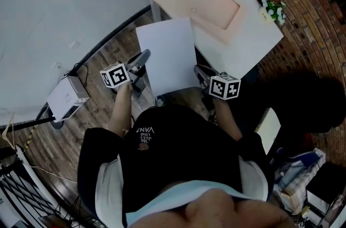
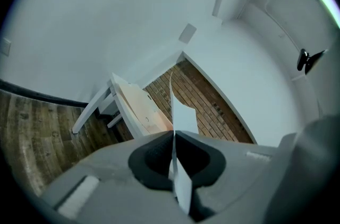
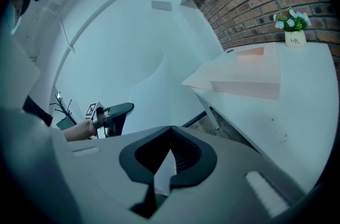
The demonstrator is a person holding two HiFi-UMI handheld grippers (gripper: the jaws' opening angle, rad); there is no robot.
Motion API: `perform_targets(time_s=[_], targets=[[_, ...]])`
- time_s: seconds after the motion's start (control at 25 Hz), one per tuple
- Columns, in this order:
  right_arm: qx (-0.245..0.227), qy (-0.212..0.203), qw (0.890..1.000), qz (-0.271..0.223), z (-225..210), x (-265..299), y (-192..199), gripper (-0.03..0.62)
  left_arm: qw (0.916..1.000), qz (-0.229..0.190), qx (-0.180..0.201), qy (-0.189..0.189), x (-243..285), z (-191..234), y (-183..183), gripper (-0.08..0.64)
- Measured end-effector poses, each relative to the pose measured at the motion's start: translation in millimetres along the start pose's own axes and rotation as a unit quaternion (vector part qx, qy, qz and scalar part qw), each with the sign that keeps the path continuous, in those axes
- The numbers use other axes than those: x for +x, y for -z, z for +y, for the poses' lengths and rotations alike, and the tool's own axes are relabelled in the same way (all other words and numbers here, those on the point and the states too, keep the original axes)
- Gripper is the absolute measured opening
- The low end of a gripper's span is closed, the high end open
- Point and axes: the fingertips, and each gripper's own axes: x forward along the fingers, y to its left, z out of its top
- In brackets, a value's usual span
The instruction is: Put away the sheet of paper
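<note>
Wood-plank floor point(image 1: 105, 54) — left hand-held gripper point(image 1: 144, 56) and right hand-held gripper point(image 1: 199, 70) clamp the smooth sheet point(image 1: 170, 54).

The sheet of paper point(image 1: 168, 54) is white, blank and rectangular; it hangs in the air, roughly flat and slightly skewed - its long sides run away from the person; the left gripper point(image 1: 145, 57) pinches its left edge and the right gripper point(image 1: 201, 73) its right edge near the closer corner; the far end overlaps the near edge of the white table point(image 1: 254, 54); in the left gripper view it shows edge-on - a thin, gently curved strip point(image 2: 180, 117) clamped between the pads.
</note>
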Motion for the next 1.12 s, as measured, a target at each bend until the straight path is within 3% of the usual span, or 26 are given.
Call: perform_targets(time_s=[0.64, 1.12], targets=[[0.033, 0.039, 0.998, -0.037, 24.6, 52.9, -12.8, 0.0, 0.9982, 0.046, 0.003, 0.038, 2.2, 41.0, -54.4, 0.0], [0.035, 0.036, 0.998, -0.033, -1.7, 69.1, -43.6, 0.0, 0.9984, 0.041, -0.009, 0.037, 35.1, 57.6, -70.8, 0.0]])
